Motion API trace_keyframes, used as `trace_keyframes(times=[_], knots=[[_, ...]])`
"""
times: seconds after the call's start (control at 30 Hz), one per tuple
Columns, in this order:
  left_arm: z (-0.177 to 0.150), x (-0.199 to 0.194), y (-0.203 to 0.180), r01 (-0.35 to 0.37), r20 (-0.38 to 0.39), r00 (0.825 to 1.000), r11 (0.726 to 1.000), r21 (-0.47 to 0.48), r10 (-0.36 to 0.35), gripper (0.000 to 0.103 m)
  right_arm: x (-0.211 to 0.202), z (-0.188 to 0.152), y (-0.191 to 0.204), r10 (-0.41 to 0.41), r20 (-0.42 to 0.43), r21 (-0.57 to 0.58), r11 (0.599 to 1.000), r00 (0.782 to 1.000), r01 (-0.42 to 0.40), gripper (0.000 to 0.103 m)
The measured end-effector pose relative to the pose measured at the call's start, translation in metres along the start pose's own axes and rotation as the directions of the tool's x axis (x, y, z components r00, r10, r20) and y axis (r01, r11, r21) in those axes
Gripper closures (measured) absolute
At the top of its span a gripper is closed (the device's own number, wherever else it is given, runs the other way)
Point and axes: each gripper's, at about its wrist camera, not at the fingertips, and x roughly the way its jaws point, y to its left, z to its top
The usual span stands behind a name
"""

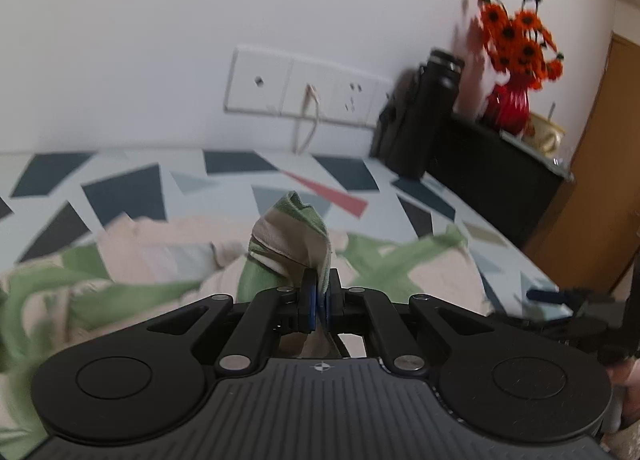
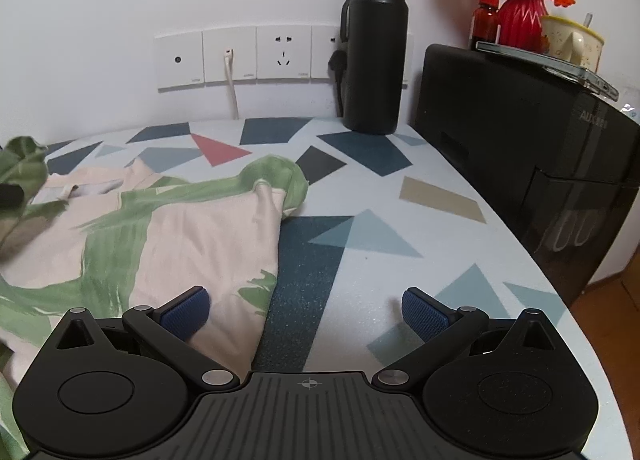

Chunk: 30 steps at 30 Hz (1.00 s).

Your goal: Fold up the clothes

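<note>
Pinching a fold of the pink-and-green garment (image 1: 288, 232), the left gripper (image 1: 319, 300) has its blue pads pressed together on the cloth, which stands up in a small peak above the fingers. Most of that garment lies spread and rumpled on the patterned tabletop (image 1: 132, 188), filling the lower left of the left wrist view, which is somewhat blurred. Farther right in that view a white socket panel (image 1: 304, 86) with a white cable (image 1: 306, 120) plugged in sits on the wall, then a black bottle (image 1: 438, 76), then a red vase of orange flowers (image 1: 512, 60) on top of a black appliance (image 1: 496, 172). In the right wrist view the garment covers the left part of the table, its green sleeve edge (image 2: 276, 176) curled toward the middle. The right gripper (image 2: 306, 312) is spread wide and holds nothing: its left pad (image 2: 186, 310) hangs over the garment's right edge, its right pad (image 2: 426, 314) over bare tabletop. Whether either pad touches the surface cannot be told. Behind stand the bottle, then the appliance carrying a brown medicine bottle (image 2: 486, 20), the vase and a cream mug (image 2: 572, 40).
</note>
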Motion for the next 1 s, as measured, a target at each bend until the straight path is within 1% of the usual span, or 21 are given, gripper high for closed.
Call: trace_keyframes(times=[0.13, 0.33, 0.5, 0.63, 0.77, 0.83, 0.93, 1.0], knots=[[-0.01, 0.013, -0.01, 0.006, -0.038, 0.999, 1.0, 0.021, -0.005, 0.098, 0.0, 0.0, 0.001, -0.005, -0.003, -0.008, 1.0, 1.0, 0.005, 0.001], [-0.022, 0.023, -0.003, -0.011, -0.066, 0.998, 1.0, -0.009, 0.01, 0.097, 0.003, 0.0, -0.005, 0.022, -0.021, 0.03, 0.999, 1.0, -0.021, 0.001], [-0.024, 0.025, -0.006, -0.025, -0.071, 0.997, 1.0, 0.008, 0.026, 0.093, 0.004, 0.0, -0.007, 0.026, -0.026, 0.049, 0.999, 0.999, -0.025, 0.001], [-0.025, 0.026, -0.002, -0.014, -0.073, 0.997, 1.0, -0.011, 0.013, 0.091, 0.004, -0.001, -0.004, 0.012, -0.022, 0.034, 0.999, 1.0, -0.011, 0.001], [-0.028, 0.026, 0.0, -0.004, -0.062, 0.998, 1.0, -0.027, 0.002, 0.091, 0.005, -0.001, -0.006, 0.016, -0.026, 0.044, 0.999, 1.0, -0.015, 0.001], [-0.029, 0.025, -0.001, -0.005, -0.057, 0.998, 1.0, -0.019, 0.004, 0.091, 0.006, -0.001, -0.008, 0.024, -0.031, 0.057, 0.998, 0.999, -0.022, 0.001], [-0.029, 0.025, -0.003, -0.007, -0.054, 0.999, 1.0, -0.002, 0.007, 0.088, 0.006, -0.001, -0.009, 0.026, -0.034, 0.066, 0.998, 0.999, -0.024, 0.001], [-0.03, 0.026, -0.006, -0.004, -0.053, 0.999, 1.0, 0.014, 0.005, 0.081, 0.006, -0.001, -0.008, 0.023, -0.033, 0.064, 0.998, 0.999, -0.021, 0.001]])
